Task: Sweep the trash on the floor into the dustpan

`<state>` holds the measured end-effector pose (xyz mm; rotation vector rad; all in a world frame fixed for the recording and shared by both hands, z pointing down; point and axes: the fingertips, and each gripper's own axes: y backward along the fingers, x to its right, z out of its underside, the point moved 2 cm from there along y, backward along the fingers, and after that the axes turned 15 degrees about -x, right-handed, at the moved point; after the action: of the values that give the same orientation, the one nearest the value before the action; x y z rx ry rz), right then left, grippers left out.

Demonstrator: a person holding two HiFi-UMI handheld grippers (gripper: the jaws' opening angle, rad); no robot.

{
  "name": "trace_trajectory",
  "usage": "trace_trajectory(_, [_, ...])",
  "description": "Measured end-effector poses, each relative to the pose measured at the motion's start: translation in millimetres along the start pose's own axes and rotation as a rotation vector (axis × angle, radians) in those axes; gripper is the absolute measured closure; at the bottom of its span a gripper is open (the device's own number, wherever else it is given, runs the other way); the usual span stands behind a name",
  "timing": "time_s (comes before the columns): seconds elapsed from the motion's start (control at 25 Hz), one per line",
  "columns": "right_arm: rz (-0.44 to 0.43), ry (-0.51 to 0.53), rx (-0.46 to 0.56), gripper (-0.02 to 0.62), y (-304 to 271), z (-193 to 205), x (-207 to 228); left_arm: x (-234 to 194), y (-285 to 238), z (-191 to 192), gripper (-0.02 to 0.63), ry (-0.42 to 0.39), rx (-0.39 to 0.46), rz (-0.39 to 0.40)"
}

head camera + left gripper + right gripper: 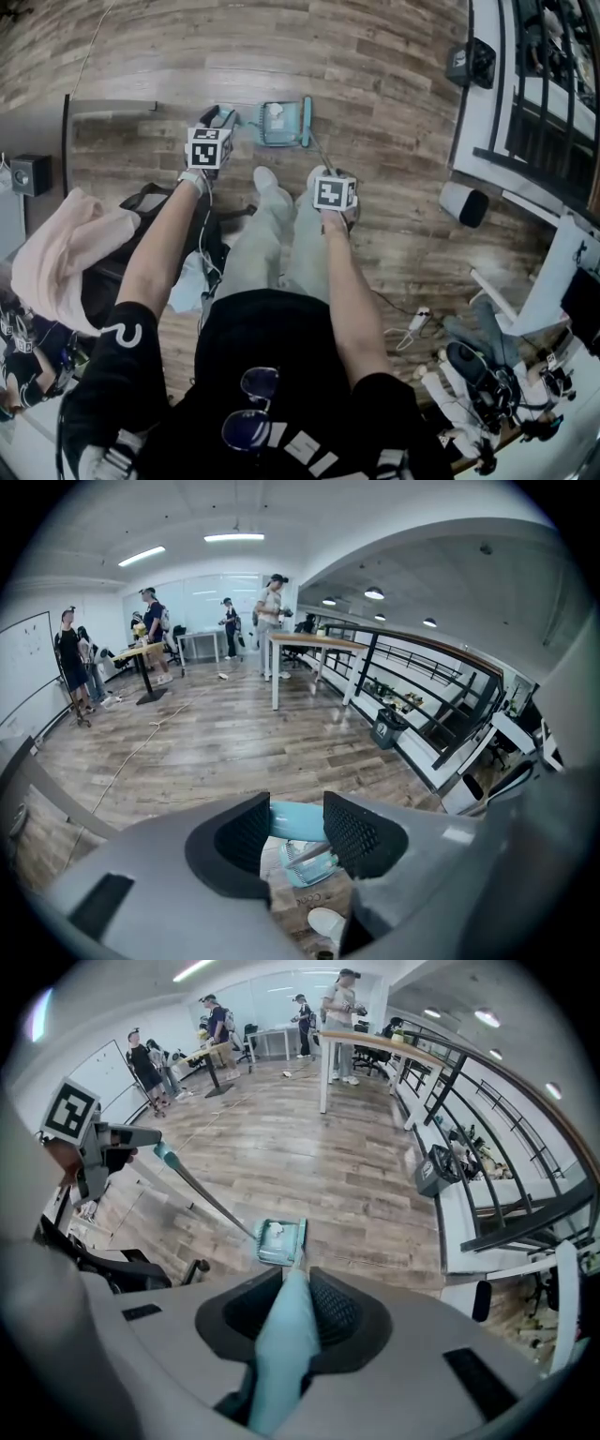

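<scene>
You've got the left gripper (pixel 222 119) clamped on the dustpan's long handle (pixel 298 819), the right gripper (pixel 298 1309) clenched on the teal broom handle (pixel 279 1358), and the dustpan (pixel 279 131) sits on the wood floor (pixel 375 84) at upper centre of the head view with white trash (pixel 276 112) inside it.

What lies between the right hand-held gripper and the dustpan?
The broom's teal handle, running from the right hand-held gripper to the dustpan; right gripper view shows it.
</scene>
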<state>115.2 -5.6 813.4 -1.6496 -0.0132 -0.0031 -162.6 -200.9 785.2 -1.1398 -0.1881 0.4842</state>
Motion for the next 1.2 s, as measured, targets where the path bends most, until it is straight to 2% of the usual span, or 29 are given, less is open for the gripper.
trace_trajectory(0.12, [-0.031,0.027,0.011,0.511,2.5,-10.1,-18.5,-1.5,0.3,2.1,0.437,-0.001,-0.004,0.001])
trace_trajectory(0.24, [0.0,0.07,0.02,0.511,4.7,-16.6,-25.5,-4.3,1.1,3.6,0.437,0.0,-0.007,-0.001])
trace_trajectory(0.36, [0.021,0.076,0.05,0.511,8.5,-21.0,-19.4,-6.0,3.3,2.6,0.437,-0.004,-0.012,0.017])
trace_trajectory(0.52, [0.03,0.058,0.042,0.511,15.9,-13.1,-3.5,-5.1,6.0,2.6,0.437,0.003,-0.035,0.092])
trace_trajectory(0.6, [0.028,0.054,0.049,0.511,20.0,-12.4,2.9,-5.4,10.4,0.4,0.437,-0.003,-0.035,0.1])
trace_trajectory(0.84, [0.047,0.053,0.088,0.511,49.3,-27.5,25.9,7.3,43.0,-33.3,0.437,0.006,0.043,0.121])
trace_trajectory(1.12, [0.047,0.087,0.201,0.511,106.1,-44.0,44.5,55.5,105.0,-63.9,0.447,-0.063,0.151,0.158])
trace_trajectory(1.2, [0.044,0.1,0.245,0.511,123.6,-54.9,50.5,66.7,123.4,-76.2,0.468,-0.072,0.193,0.158])
